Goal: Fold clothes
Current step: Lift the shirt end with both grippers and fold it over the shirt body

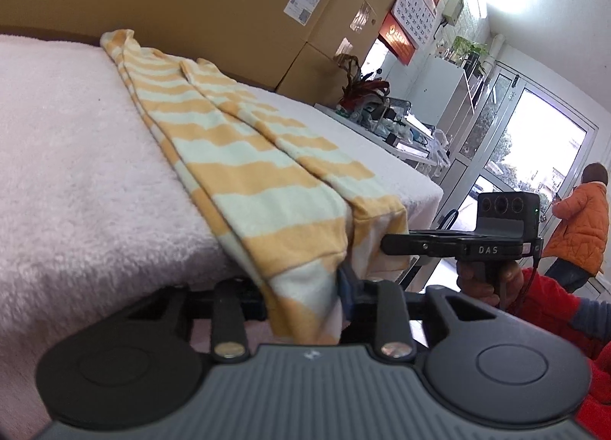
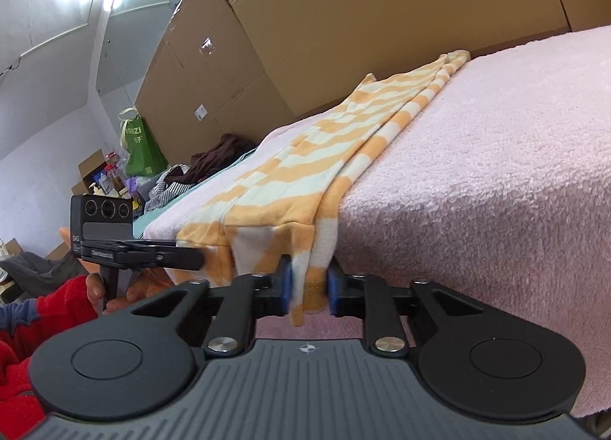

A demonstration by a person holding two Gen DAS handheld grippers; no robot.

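2 grippers on hem of striped garment, which lies lengthwise on pink-covered surface, hem overhanging near edge; left gripper jaws clamped on hem, right gripper jaws too; soft, light, limp knit, sags unless pinched at corners

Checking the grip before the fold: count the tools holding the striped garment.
2. The left tool clamps the garment hem hanging off the table edge; the right tool clamps the hem beside it.

Left tool grips striped garment hanging off pink blanket.
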